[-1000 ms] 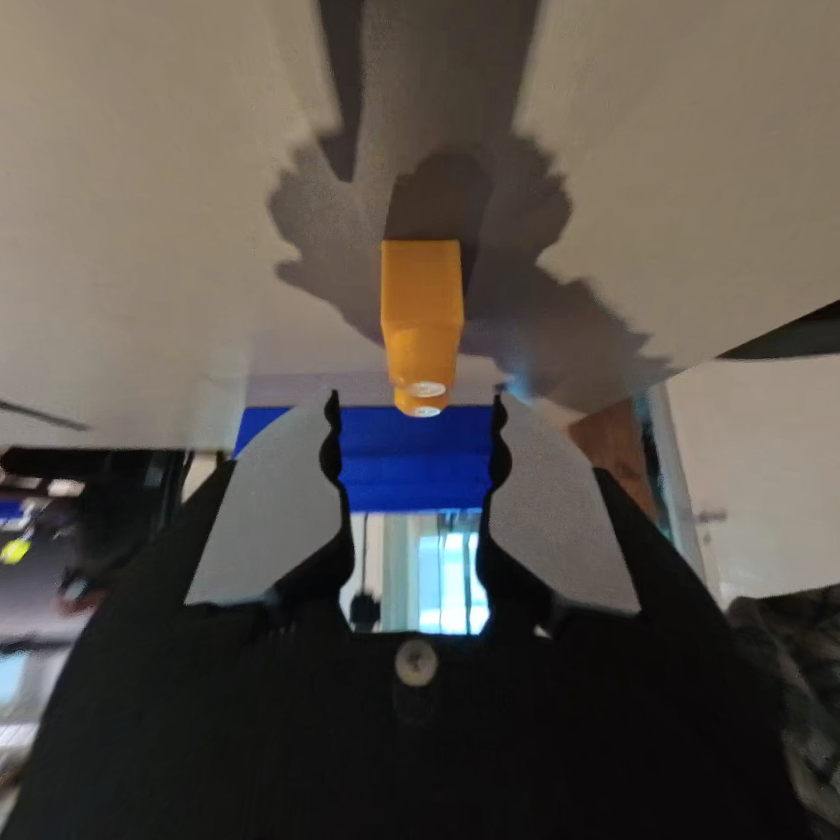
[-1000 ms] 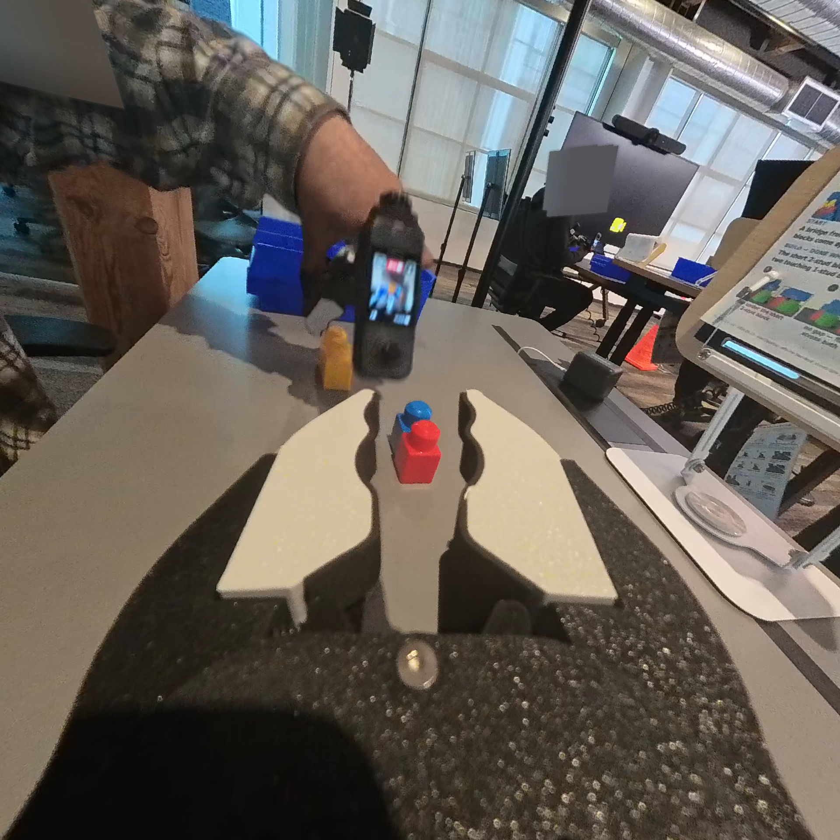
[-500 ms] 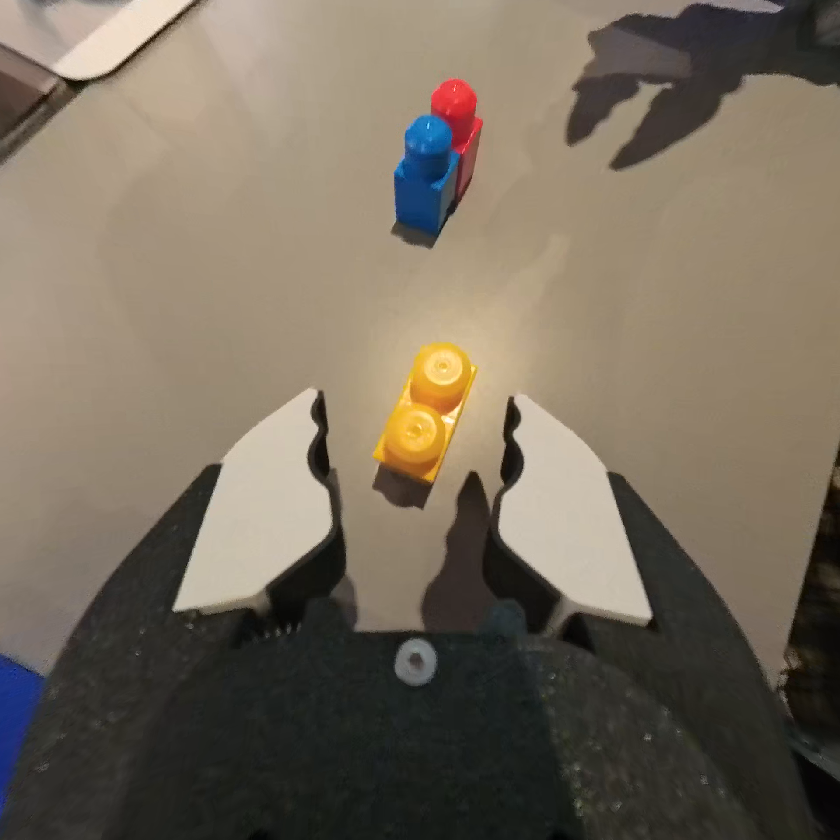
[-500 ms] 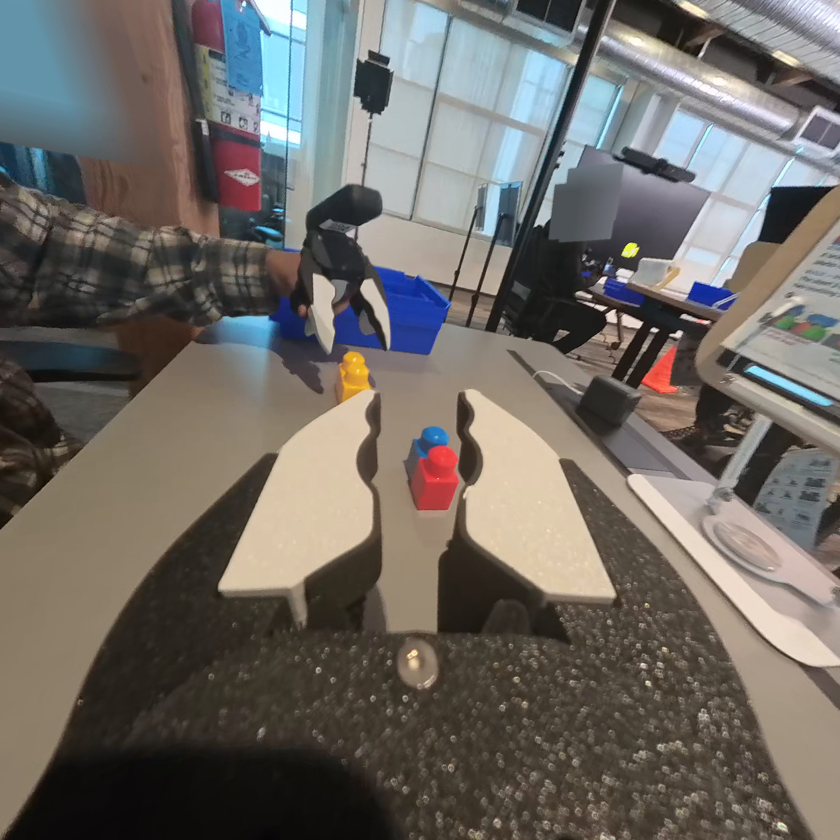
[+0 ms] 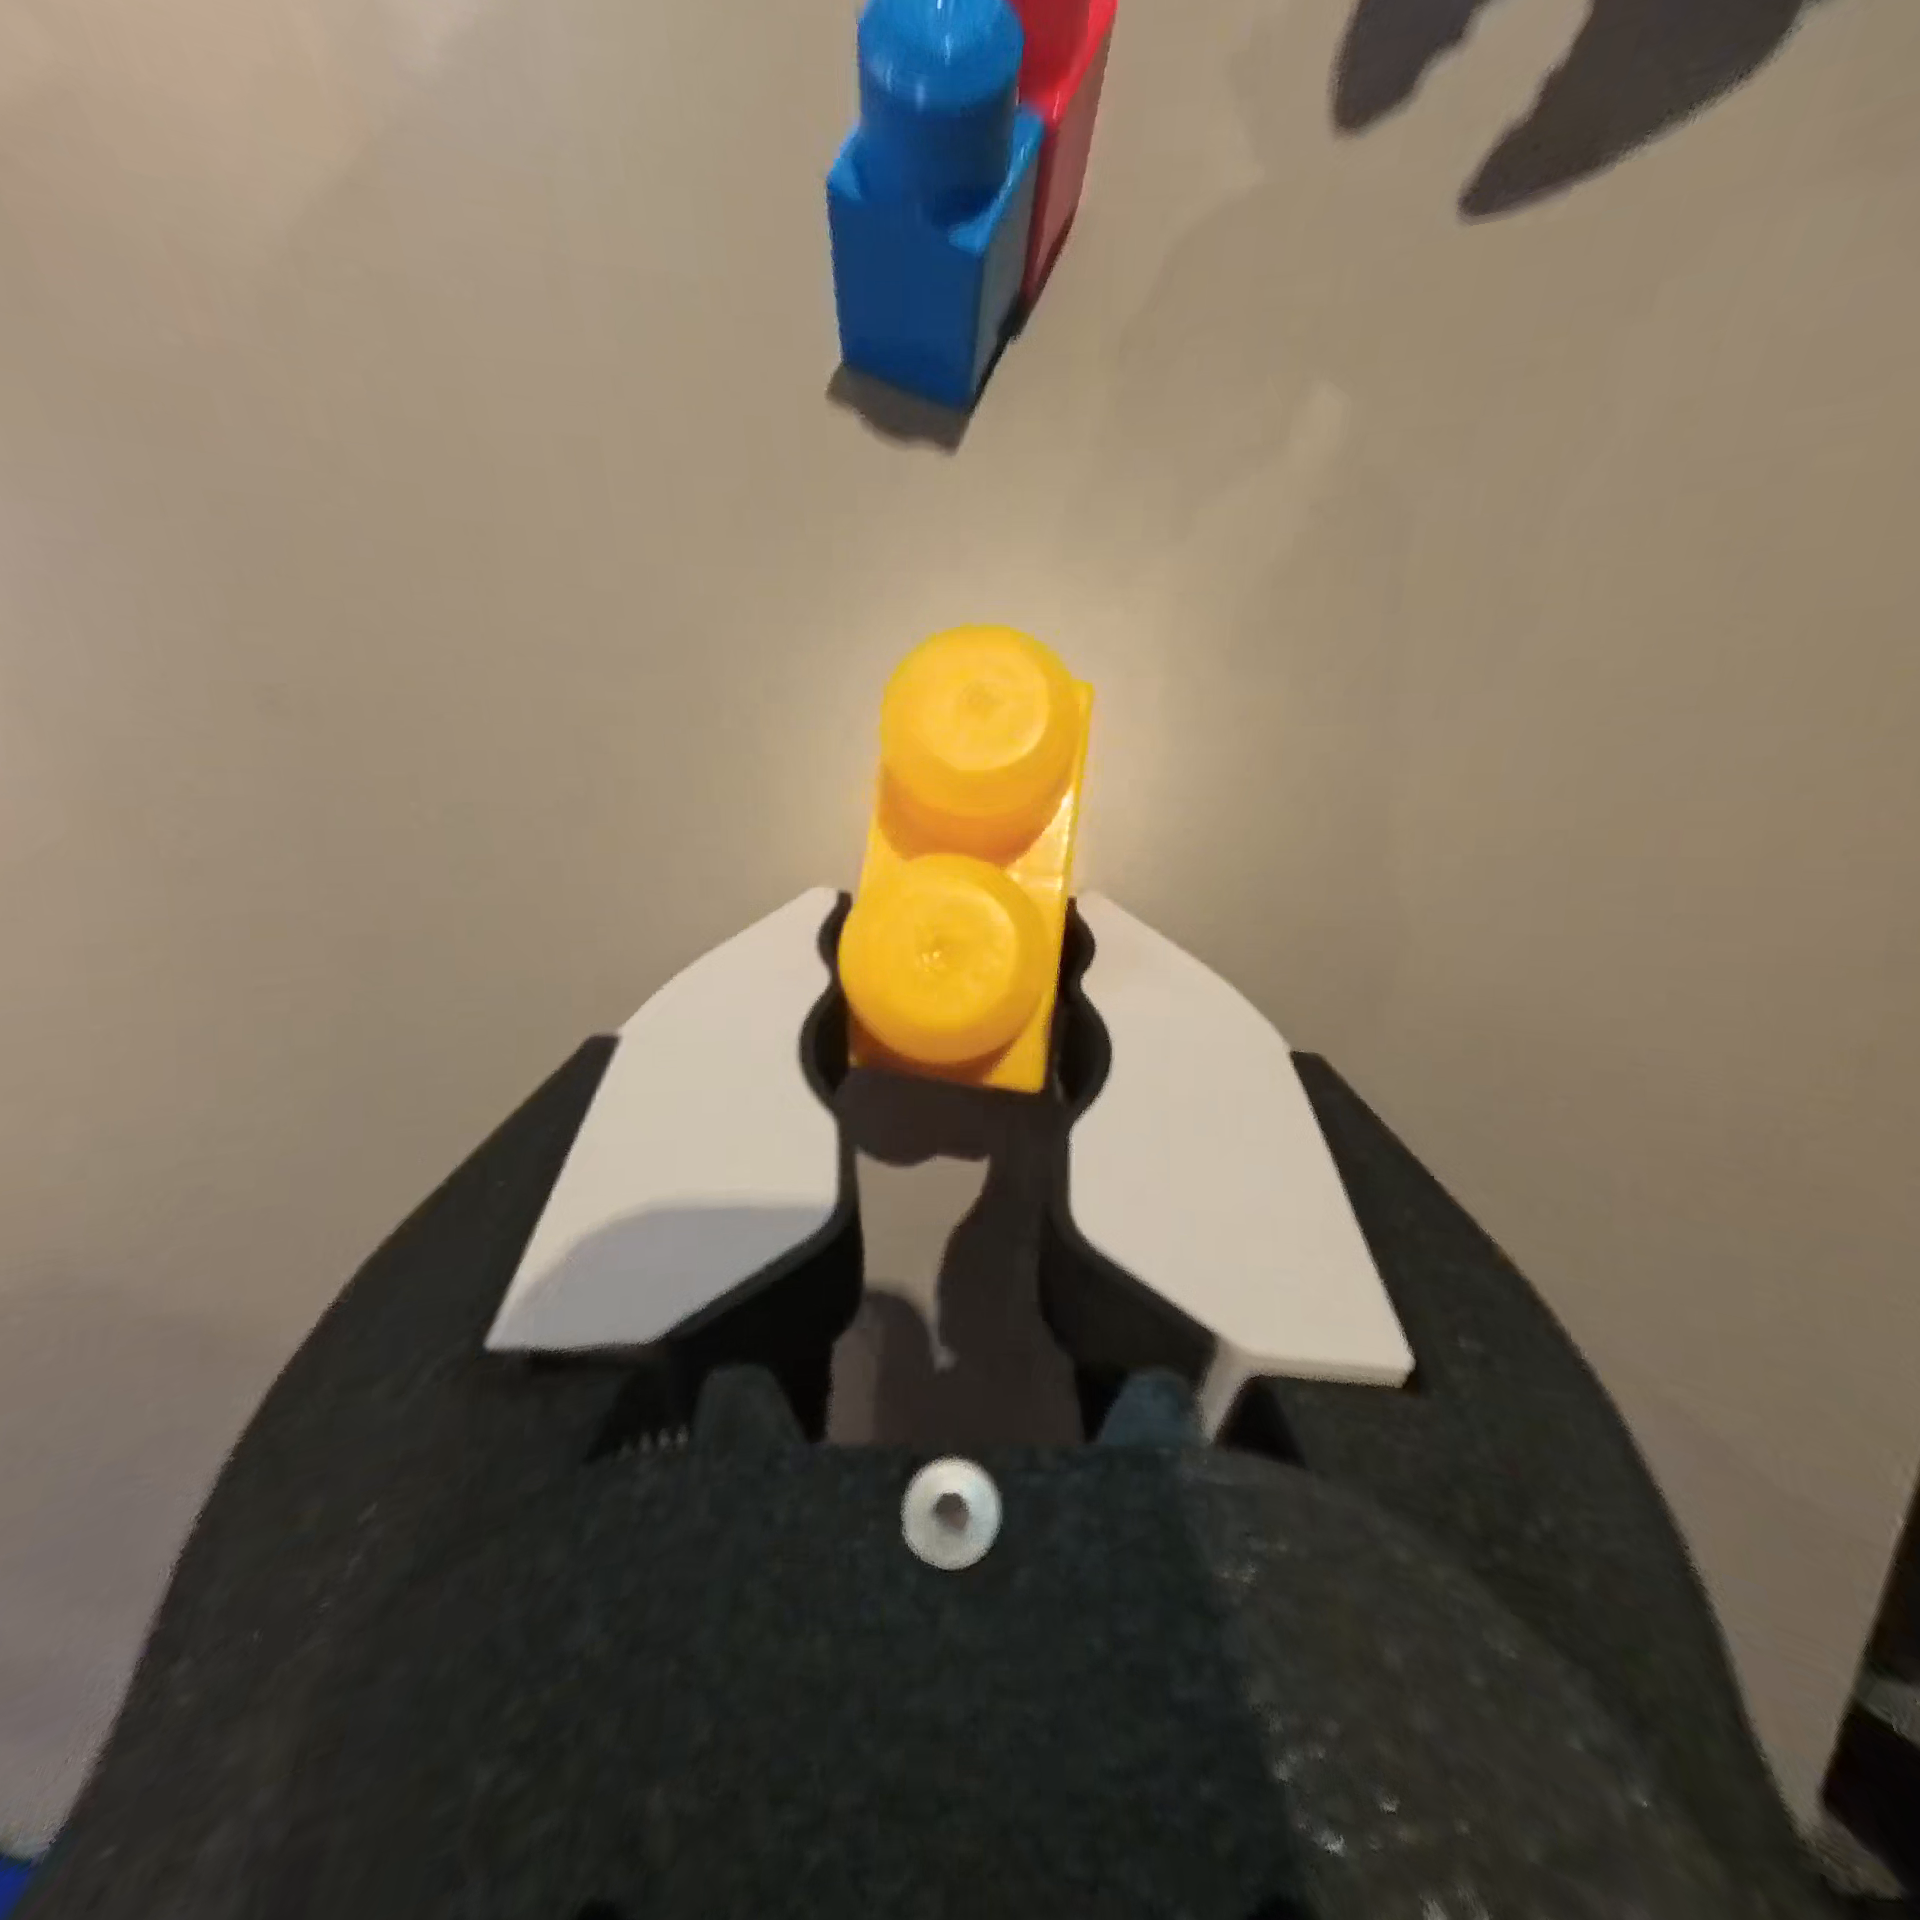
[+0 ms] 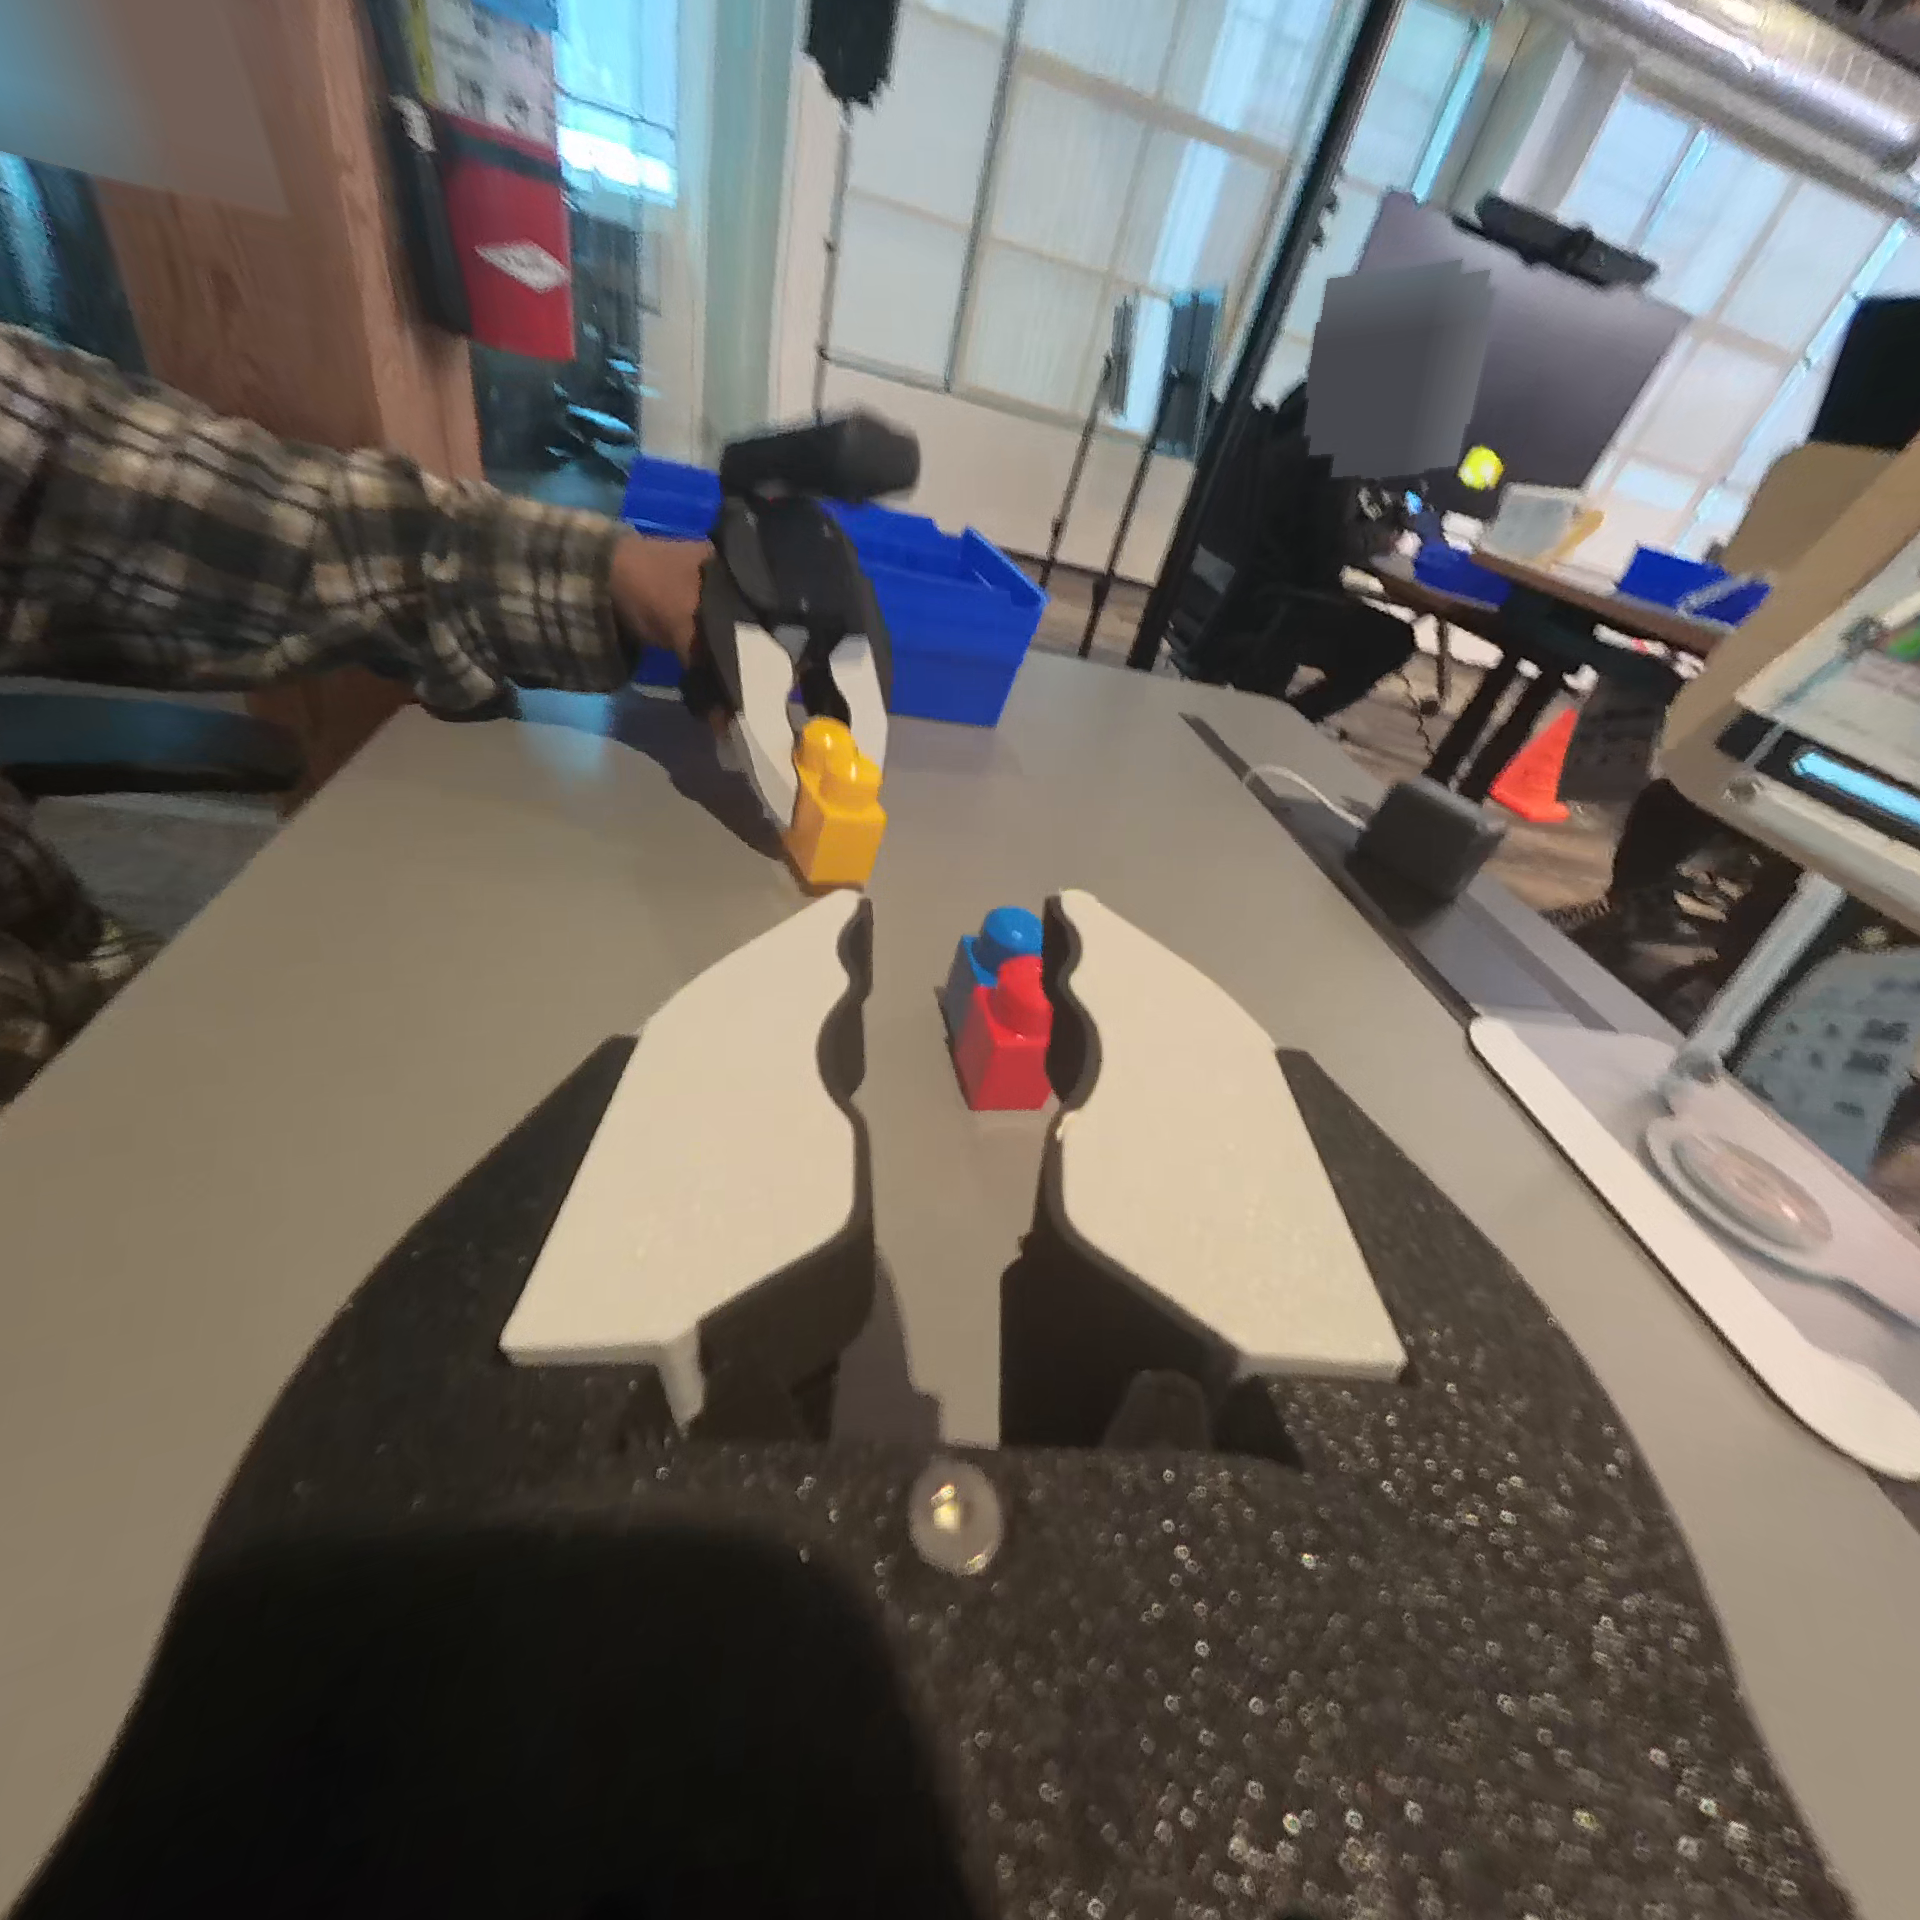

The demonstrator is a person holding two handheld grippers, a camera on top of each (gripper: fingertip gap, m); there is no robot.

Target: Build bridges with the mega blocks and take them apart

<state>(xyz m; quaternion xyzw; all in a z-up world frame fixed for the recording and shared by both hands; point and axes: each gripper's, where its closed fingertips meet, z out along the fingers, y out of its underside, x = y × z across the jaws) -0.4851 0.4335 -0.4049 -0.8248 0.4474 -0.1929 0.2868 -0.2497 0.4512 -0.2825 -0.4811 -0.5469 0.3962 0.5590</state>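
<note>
A yellow two-stud block point(image 5: 977, 748) sits between the pads of my left gripper point(image 5: 956, 935), which is shut on its near end, both pads against its sides. In the right wrist view the same block point(image 6: 836, 821) hangs tilted in that gripper point(image 6: 821, 748), just above the grey table point(image 6: 416, 935). A blue block point(image 5: 925, 208) and a red block point(image 5: 1070, 125) stand side by side beyond it. My right gripper point(image 6: 958, 914) is open and empty. The red block point(image 6: 1003, 1049) and blue block point(image 6: 1003, 930) stand on the table near its right finger point(image 6: 1143, 1039).
A blue bin point(image 6: 935, 623) stands at the table's far edge. A black box point(image 6: 1423, 842) with a white cable sits at the right. A white board point(image 6: 1662, 1247) and a stand with a sheet lie further right. A plaid sleeve point(image 6: 260, 561) reaches in from the left. There is about 30 centimeters between the tips of the two grippers.
My left gripper came down over the yellow block and its pads closed on it; the block now tilts. My right gripper shifted left, so the red and blue blocks lie nearer its right finger.
</note>
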